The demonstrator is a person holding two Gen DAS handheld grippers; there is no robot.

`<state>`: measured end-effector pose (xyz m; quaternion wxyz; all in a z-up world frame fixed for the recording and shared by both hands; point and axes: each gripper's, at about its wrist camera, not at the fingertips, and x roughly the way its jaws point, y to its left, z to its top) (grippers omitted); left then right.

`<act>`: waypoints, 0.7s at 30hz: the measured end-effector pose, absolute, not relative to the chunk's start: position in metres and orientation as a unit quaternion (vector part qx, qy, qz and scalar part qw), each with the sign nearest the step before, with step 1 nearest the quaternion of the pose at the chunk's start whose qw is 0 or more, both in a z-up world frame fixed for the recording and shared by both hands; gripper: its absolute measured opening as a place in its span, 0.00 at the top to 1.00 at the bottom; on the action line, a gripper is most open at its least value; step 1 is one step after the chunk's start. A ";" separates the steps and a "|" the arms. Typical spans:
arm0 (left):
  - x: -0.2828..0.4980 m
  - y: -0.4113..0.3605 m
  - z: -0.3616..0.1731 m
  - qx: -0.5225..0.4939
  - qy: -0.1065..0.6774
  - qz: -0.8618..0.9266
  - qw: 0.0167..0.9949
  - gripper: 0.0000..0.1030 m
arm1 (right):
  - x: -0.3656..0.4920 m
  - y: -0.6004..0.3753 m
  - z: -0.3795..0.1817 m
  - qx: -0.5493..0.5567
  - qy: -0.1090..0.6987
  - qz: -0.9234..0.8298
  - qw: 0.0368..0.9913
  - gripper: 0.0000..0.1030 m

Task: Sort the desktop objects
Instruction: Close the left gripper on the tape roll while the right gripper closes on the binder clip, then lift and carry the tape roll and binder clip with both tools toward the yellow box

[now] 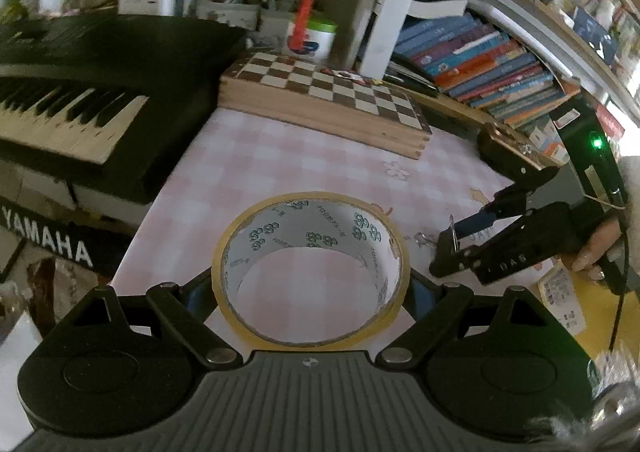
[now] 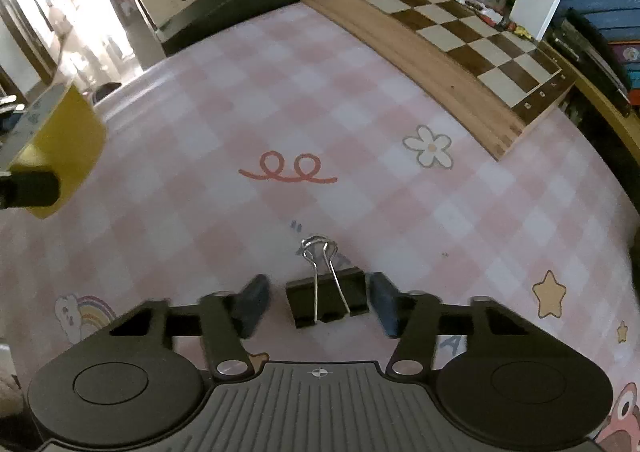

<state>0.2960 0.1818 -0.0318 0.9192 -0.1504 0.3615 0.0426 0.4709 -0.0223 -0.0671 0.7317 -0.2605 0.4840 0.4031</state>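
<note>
A roll of yellow tape (image 1: 312, 224) with a printed white core sits between the fingers of my left gripper (image 1: 310, 284), which is shut on its two sides. The right wrist view shows the same tape roll (image 2: 64, 140) held up off the cloth at the left edge. A black binder clip (image 2: 326, 300) with silver wire handles lies on the pink checked tablecloth (image 2: 280, 92). My right gripper (image 2: 318, 304) points down over it with a blue pad (image 2: 254, 304) on each side. Small gaps show between pads and clip. In the left wrist view the right gripper (image 1: 448, 252) is at the right.
A wooden chessboard (image 1: 332, 92) lies at the back of the table, with a black Yamaha keyboard (image 1: 80, 92) to its left. Stacked books (image 1: 480, 64) fill the shelf at the right. A white jar with a green lid (image 1: 312, 36) stands behind the board. A hand (image 1: 600, 248) holds the right gripper.
</note>
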 end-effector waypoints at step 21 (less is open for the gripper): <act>0.235 0.163 0.023 -0.143 0.294 -0.006 0.945 0.13 | 0.380 -0.049 0.016 -0.119 0.403 0.322 0.848 0.60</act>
